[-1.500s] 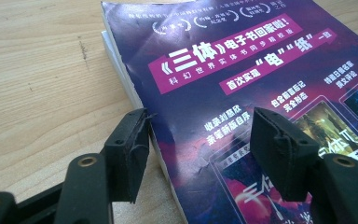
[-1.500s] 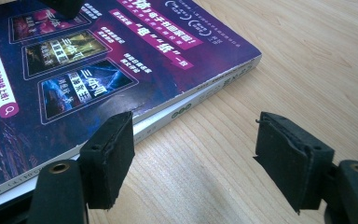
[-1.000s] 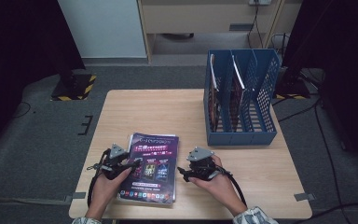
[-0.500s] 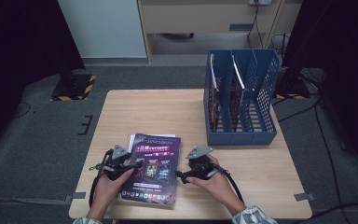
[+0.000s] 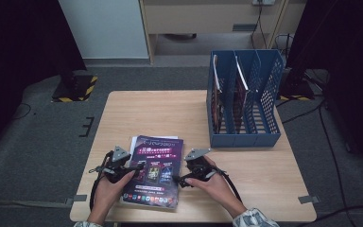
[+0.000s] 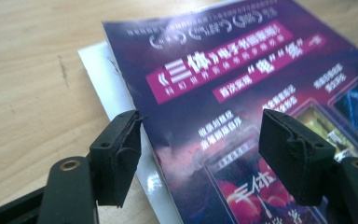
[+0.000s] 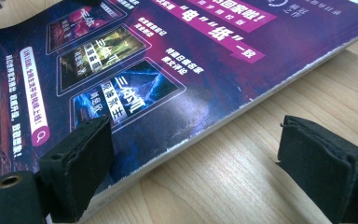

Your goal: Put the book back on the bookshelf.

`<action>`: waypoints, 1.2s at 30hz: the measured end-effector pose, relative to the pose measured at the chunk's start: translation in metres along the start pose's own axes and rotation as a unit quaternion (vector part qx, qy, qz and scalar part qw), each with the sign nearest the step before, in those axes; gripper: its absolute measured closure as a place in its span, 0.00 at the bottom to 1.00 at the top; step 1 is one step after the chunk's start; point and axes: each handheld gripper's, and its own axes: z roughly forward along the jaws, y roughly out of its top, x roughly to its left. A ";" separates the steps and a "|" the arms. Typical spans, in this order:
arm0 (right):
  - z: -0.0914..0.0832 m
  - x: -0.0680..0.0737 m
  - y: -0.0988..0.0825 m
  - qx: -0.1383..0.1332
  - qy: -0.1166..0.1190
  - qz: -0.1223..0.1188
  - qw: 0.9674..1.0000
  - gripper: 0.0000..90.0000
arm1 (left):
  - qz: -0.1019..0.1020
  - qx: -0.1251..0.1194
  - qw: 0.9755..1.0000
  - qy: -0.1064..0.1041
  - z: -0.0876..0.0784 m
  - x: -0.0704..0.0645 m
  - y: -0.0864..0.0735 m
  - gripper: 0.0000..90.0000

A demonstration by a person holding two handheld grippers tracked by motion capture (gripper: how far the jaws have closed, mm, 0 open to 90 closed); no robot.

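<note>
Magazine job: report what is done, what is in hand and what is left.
Done: two magazines already stand in the blue file rack. In hand: the purple magazine lies flat on the table, with the left gripper and right gripper at its two side edges, jaws just opened and gripping nothing. Left: probably gripping it, lifting it and standing it in the rack.

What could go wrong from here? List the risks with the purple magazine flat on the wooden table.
1. The purple glossy magazine lies flat, so the open right gripper, straddling its edge, may slide over the cover rather than catch it.
2. A white sheet sticks out underneath; the open left gripper might pinch only one layer.
3. The blue slotted file rack already holds magazines; insertion could snag.
</note>
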 end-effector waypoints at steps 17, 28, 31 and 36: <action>0.013 0.001 0.006 0.001 0.016 0.010 1.000 0.09 | -0.017 0.006 1.000 -0.008 0.004 0.002 -0.004 0.34; 0.020 -0.007 0.005 0.001 0.039 0.034 0.999 0.06 | -0.019 0.003 1.000 -0.010 0.004 0.003 -0.005 0.34; 0.021 -0.007 0.005 -0.002 0.041 0.036 0.999 0.06 | -0.020 0.002 1.000 -0.010 0.004 0.003 -0.006 0.34; 0.022 -0.007 0.005 -0.006 0.042 0.036 0.998 0.05 | -0.020 0.000 1.000 -0.011 0.005 0.003 -0.006 0.33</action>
